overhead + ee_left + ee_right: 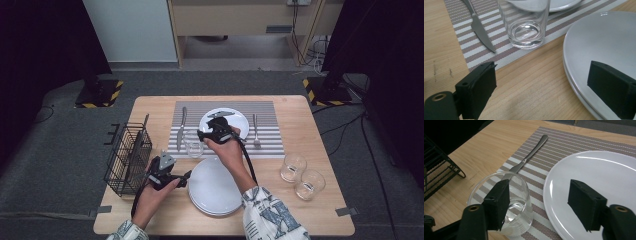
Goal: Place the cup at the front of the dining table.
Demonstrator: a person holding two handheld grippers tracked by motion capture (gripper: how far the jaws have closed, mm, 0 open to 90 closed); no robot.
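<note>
Since the glass [501,205] stands upright on the near left corner of the striped mat [564,147], just beside the white plate [596,185], your right gripper [540,203] is right over it, much nearer than your left gripper [554,87]. Its jaws are apart and hold nothing; one jaw stands in front of the rim, so lift up. Your left gripper is wide open too, empty, by the plate stack [599,42].

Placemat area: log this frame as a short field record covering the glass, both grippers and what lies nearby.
glass: upright on the striped placemat, empty
right gripper: jaws open above the glass, one pad at its rim, nothing gripped
left gripper: open, by the plate stack
knife: flat on the placemat, left of the glass
plate: on the placemat
</note>
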